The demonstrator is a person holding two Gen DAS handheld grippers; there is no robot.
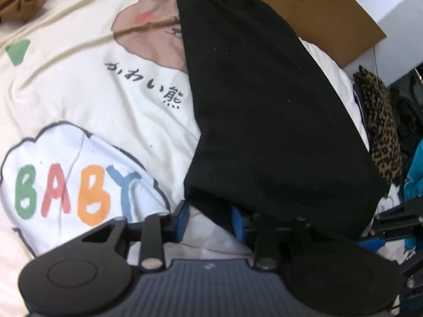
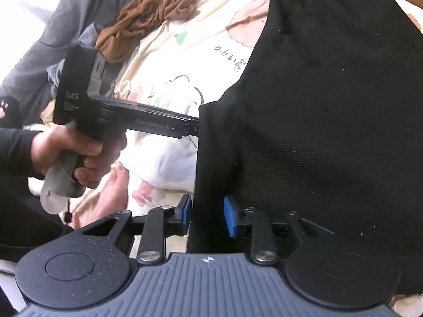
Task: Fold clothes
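1. I see a black cloth (image 1: 267, 111) lying long and folded on a cream bed sheet (image 1: 79, 84). It runs from the far end of the bed down to both of my tongs.
2. The sheet has a bear picture (image 1: 153, 31) partly under the cloth, and a cloud with the word BABY (image 1: 74, 190) beside the cloth's near end.
3. My left gripper (image 1: 211, 222) is at the near left corner of the cloth. Its blue pads (image 1: 185, 219) stand apart. The corner lies over the gap, and the right pad is partly hidden under the cloth. I see no squeeze on it.
4. My right gripper (image 2: 207, 216) is at the near edge of the cloth (image 2: 317, 119) too. Its blue pads (image 2: 228, 215) are apart. A strip of the cloth's edge hangs between them, but the pads do not press it.
5. In the right view I see my left hand (image 2: 79, 150) around the grey handle of the left tool (image 2: 119, 116). The tool's tip reaches the side edge of the cloth.
6. A brown cloth (image 2: 153, 15) lies bunched up at the far end of the bed, well apart from the black one.
7. A spotted leopard cloth (image 1: 380, 126) sits off the right side of the bed, next to a brown cardboard sheet (image 1: 317, 8).
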